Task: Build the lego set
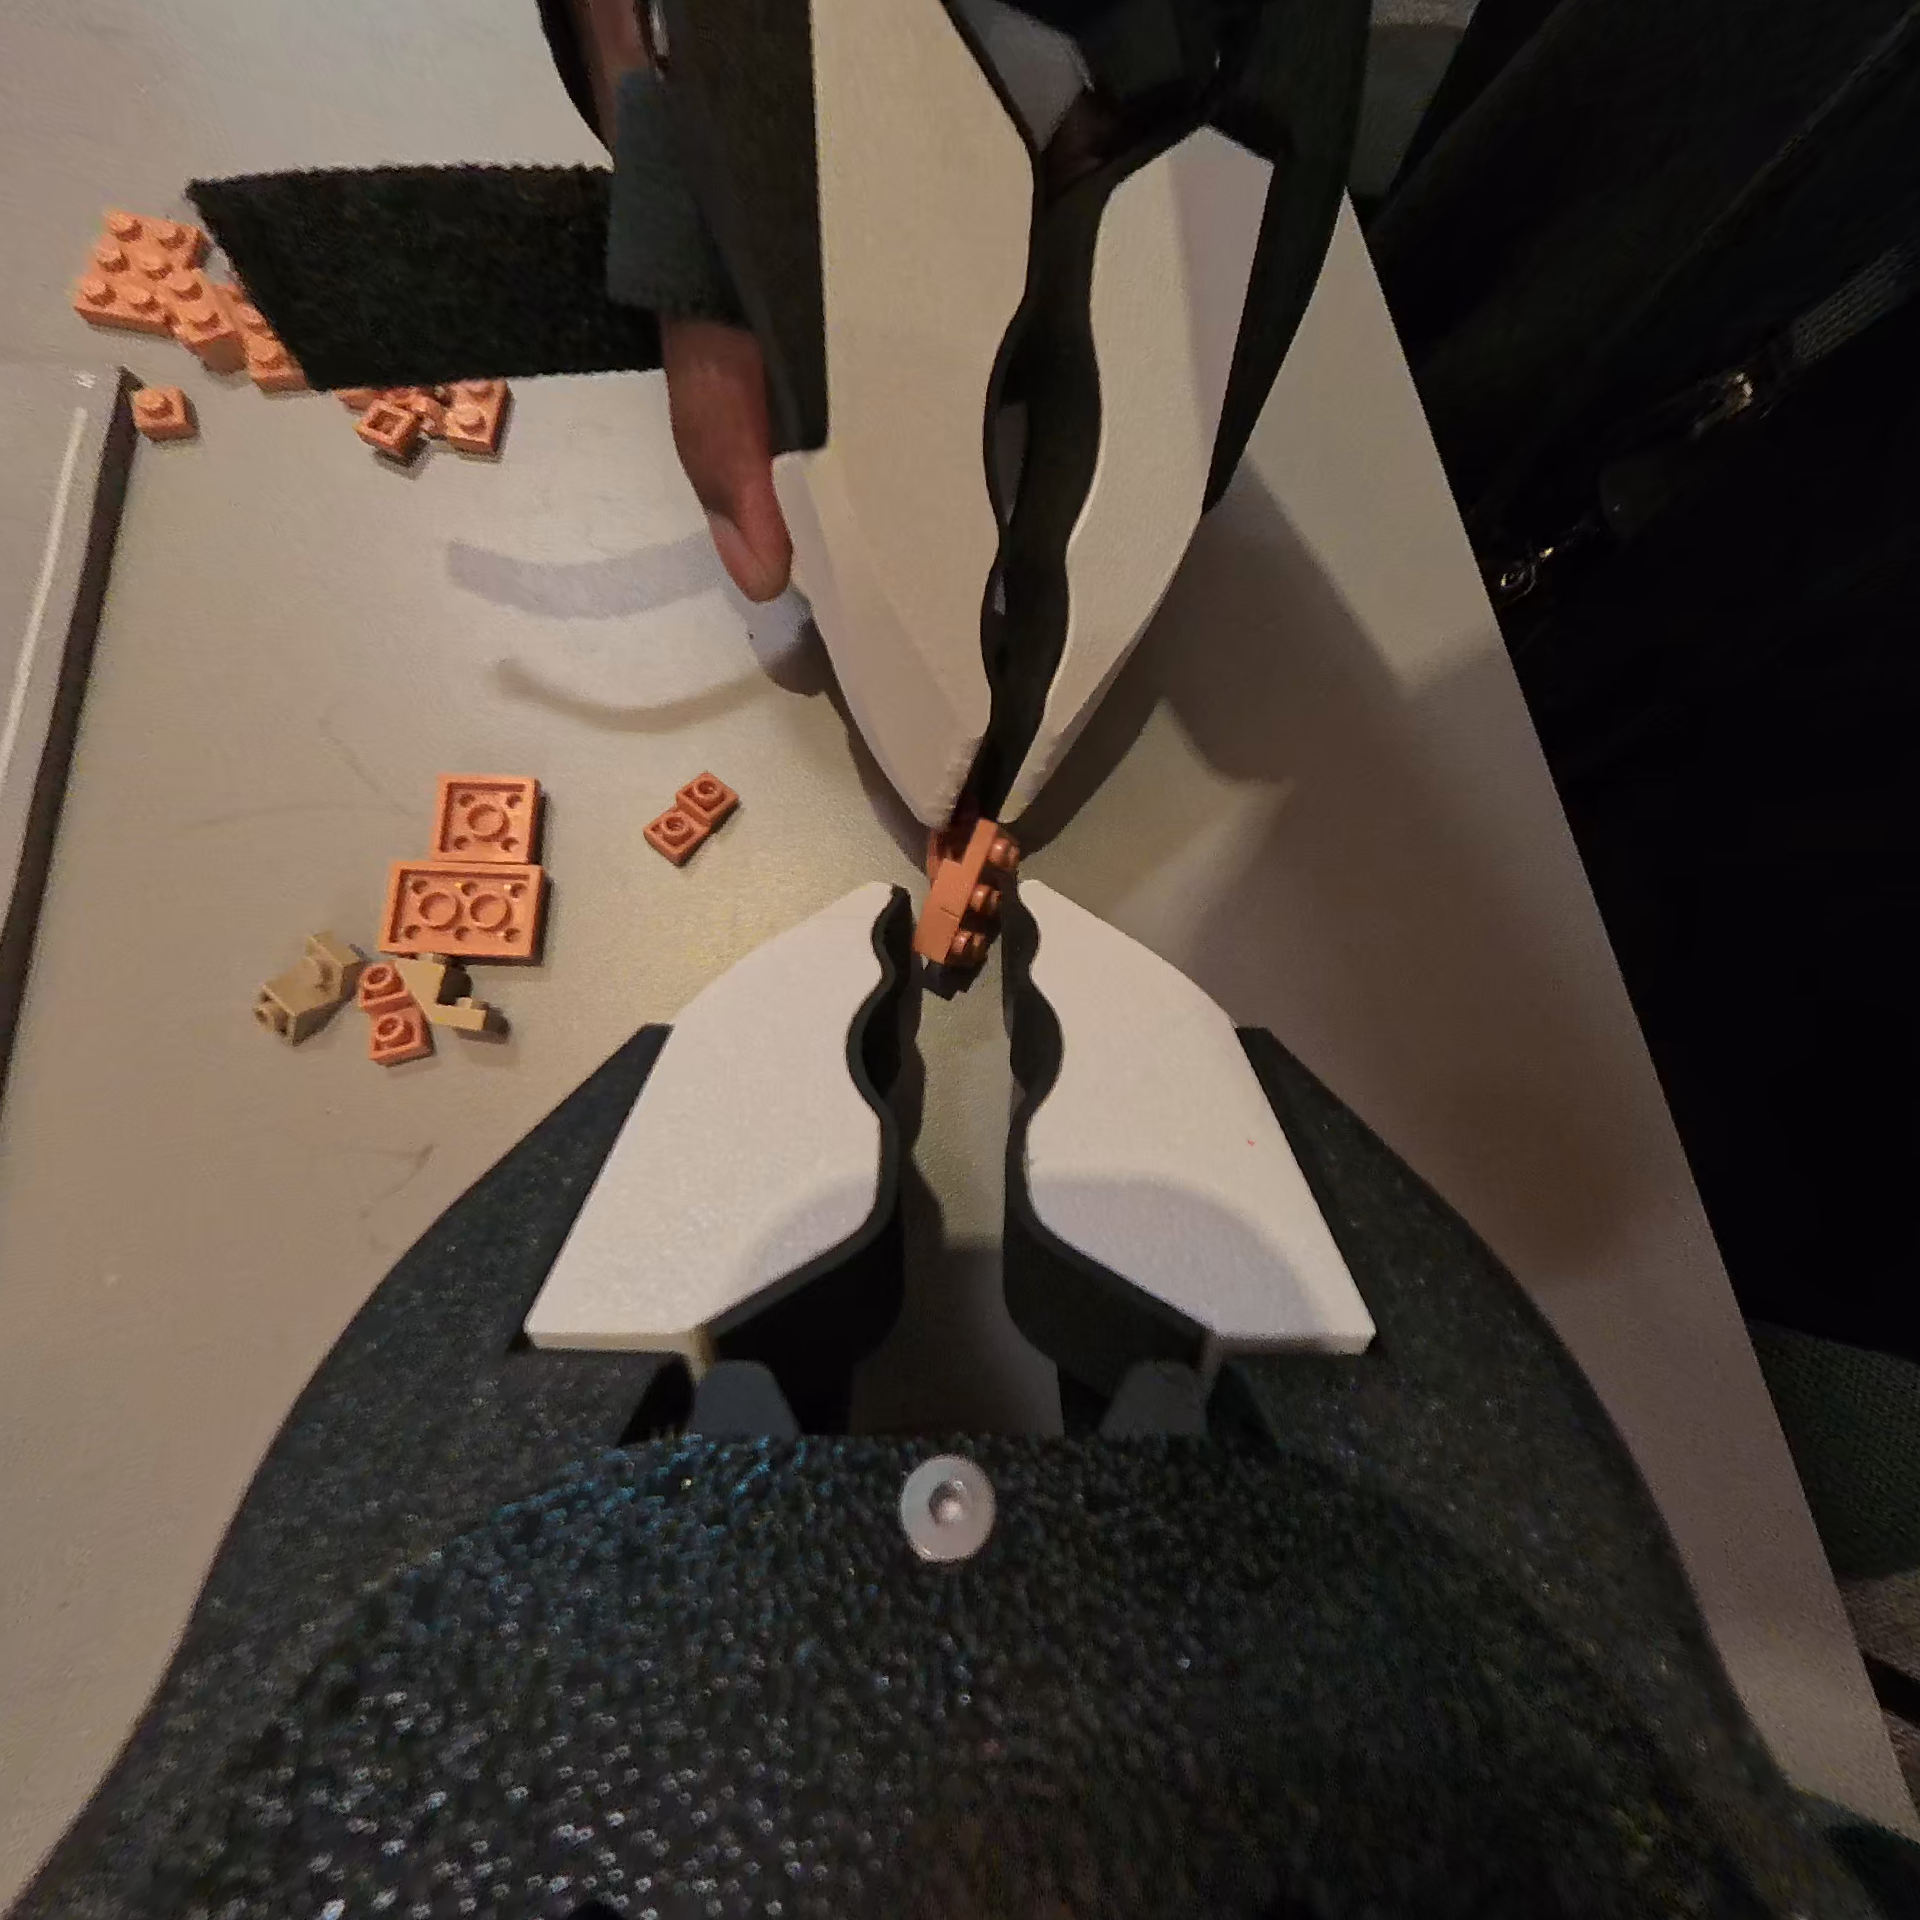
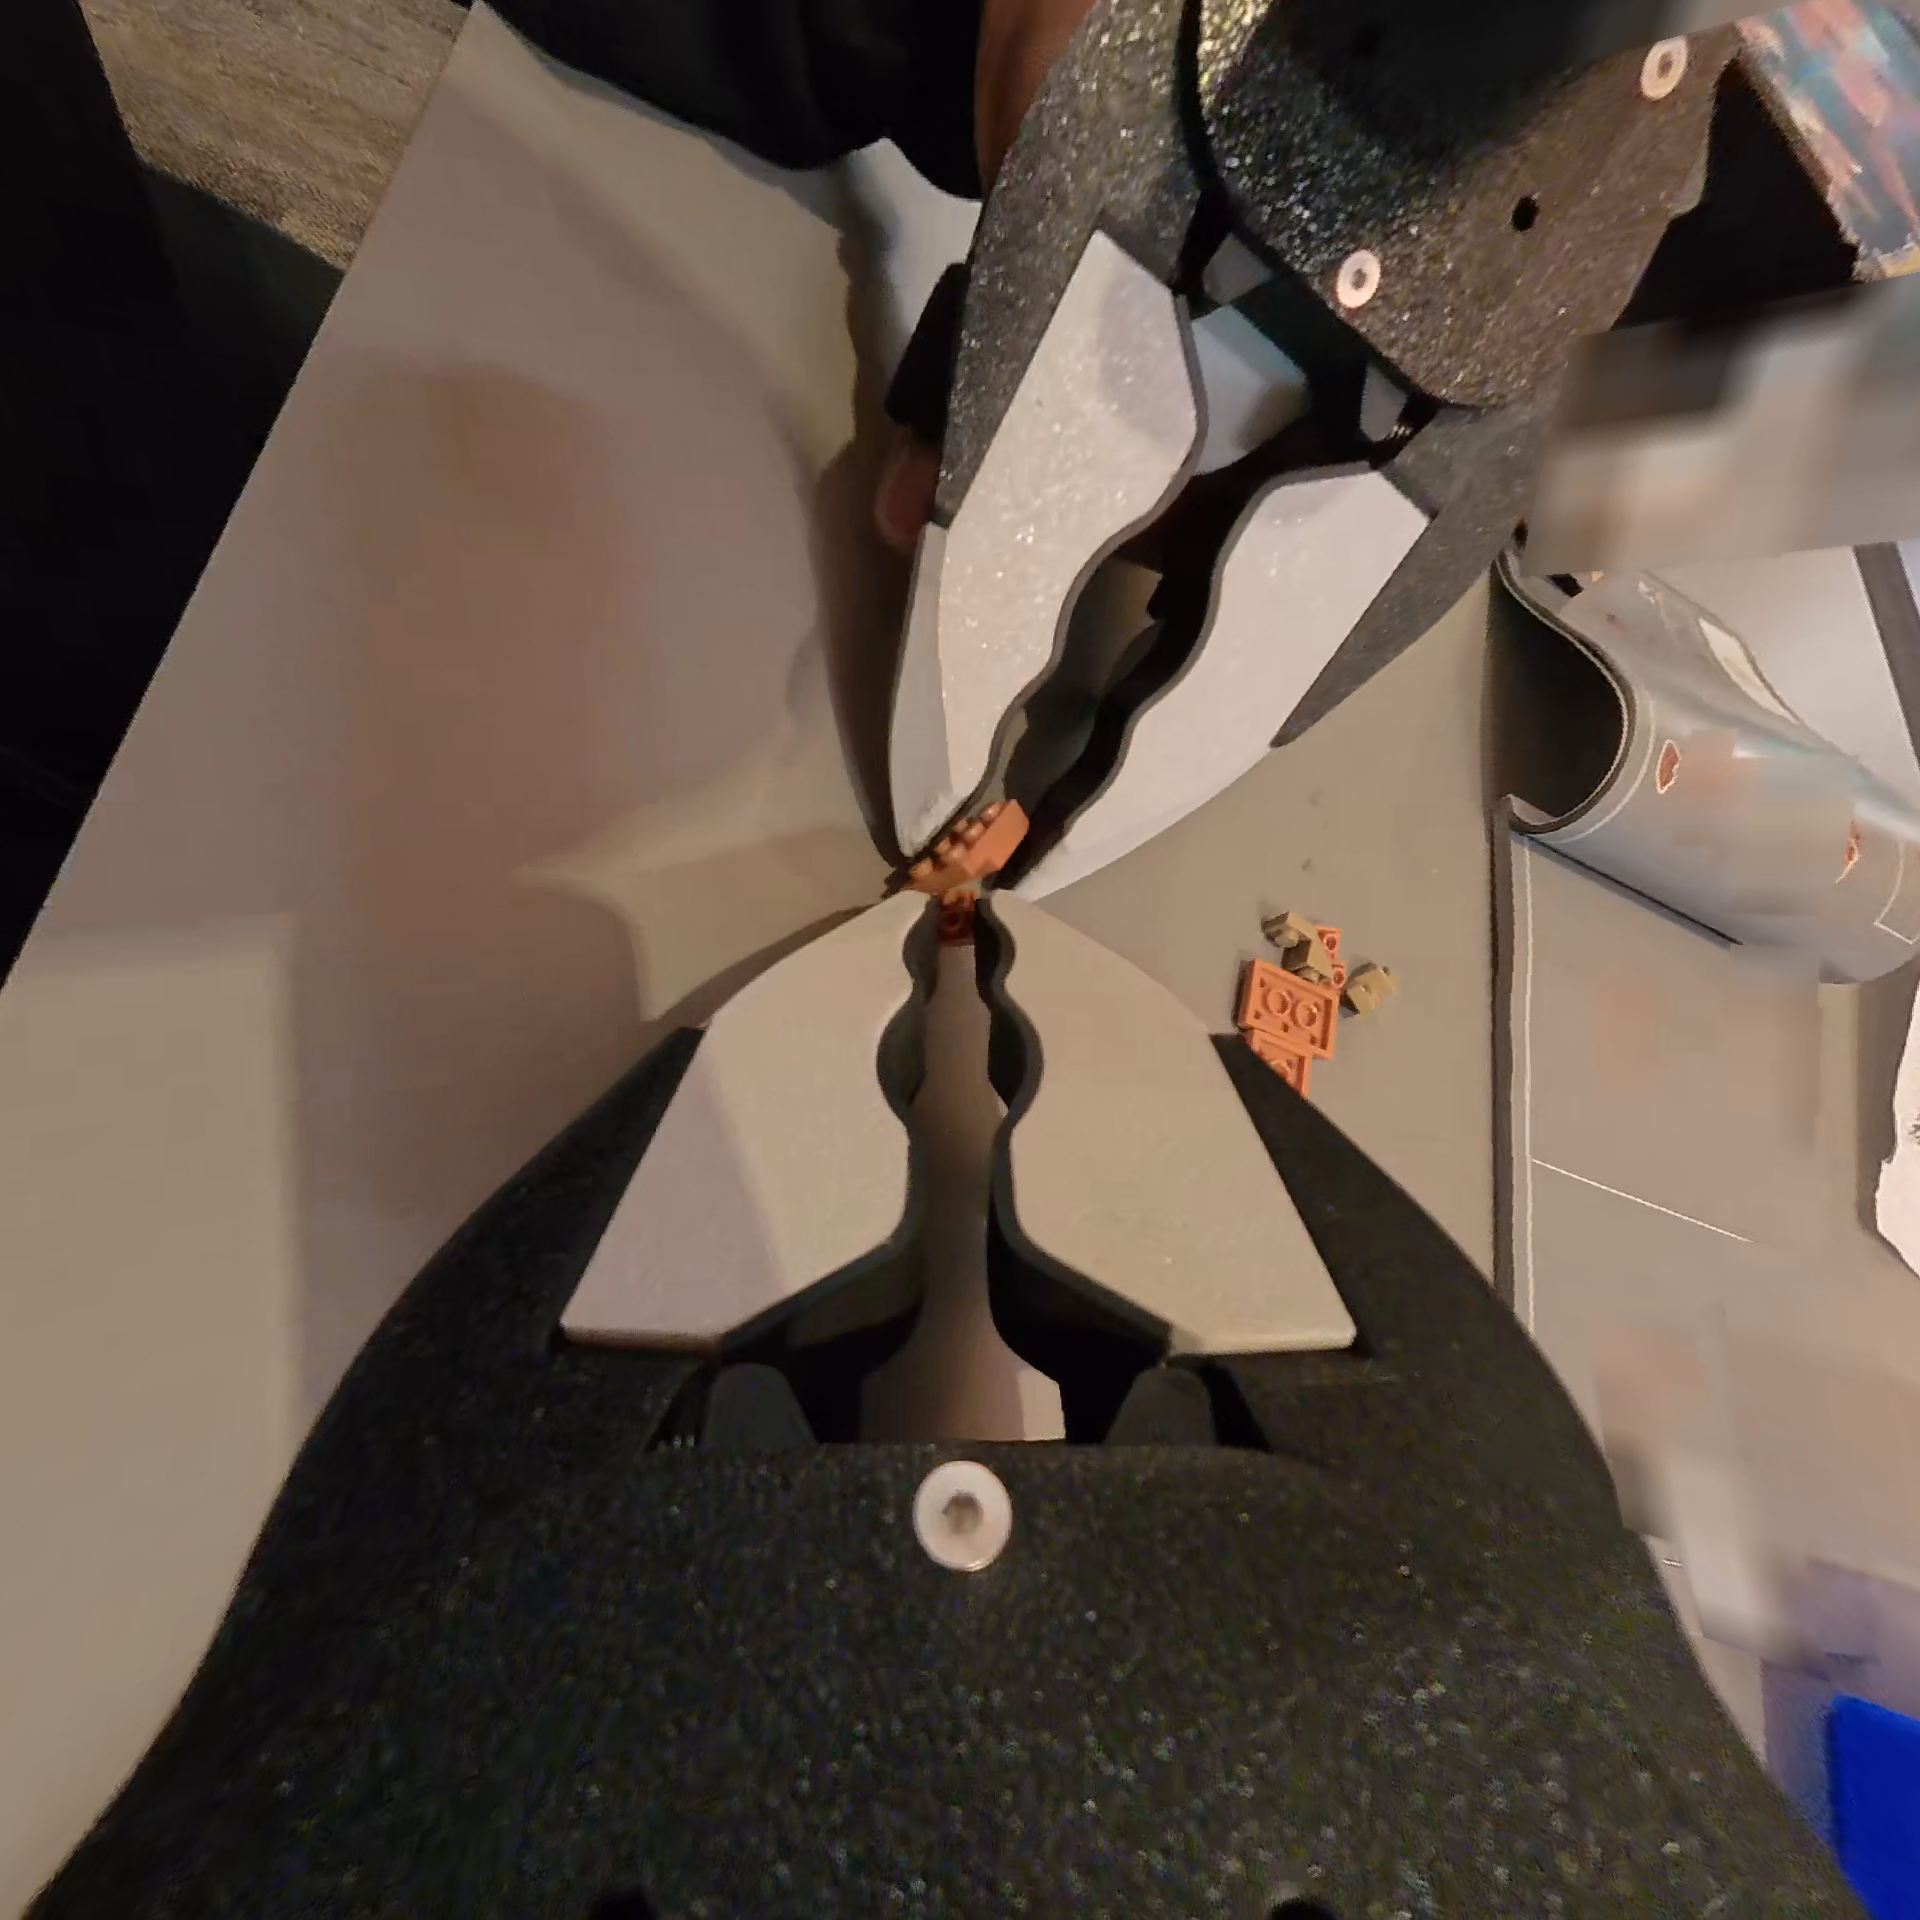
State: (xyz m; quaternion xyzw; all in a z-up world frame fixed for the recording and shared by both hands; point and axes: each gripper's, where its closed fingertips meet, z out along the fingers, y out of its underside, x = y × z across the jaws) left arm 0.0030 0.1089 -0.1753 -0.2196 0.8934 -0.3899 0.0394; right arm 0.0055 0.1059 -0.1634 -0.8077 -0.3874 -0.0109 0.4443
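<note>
My left gripper (image 1: 961, 899) is shut on an orange studded plate (image 1: 964, 896), held on edge above the table with its studs facing the right pad. In the right wrist view the same plate (image 2: 971, 847) sits clamped in the left gripper's tips (image 2: 966, 868), which come in from above. My right gripper (image 2: 956, 920) is shut on a small dark orange piece (image 2: 954, 928) and meets the plate tip to tip. In the left wrist view the right gripper (image 1: 987, 805) comes down from the top onto the plate's far end.
Loose orange plates (image 1: 462, 868), tan pieces (image 1: 312, 987) and two small joined plates (image 1: 691, 819) lie to the left. More orange bricks (image 1: 166, 281) sit by a black mat (image 1: 416, 270). A rolled grey sheet (image 2: 1714, 779) lies at the right. The table edge (image 1: 1558, 831) runs close by. The tips of both grippers are at nearly the same place.
</note>
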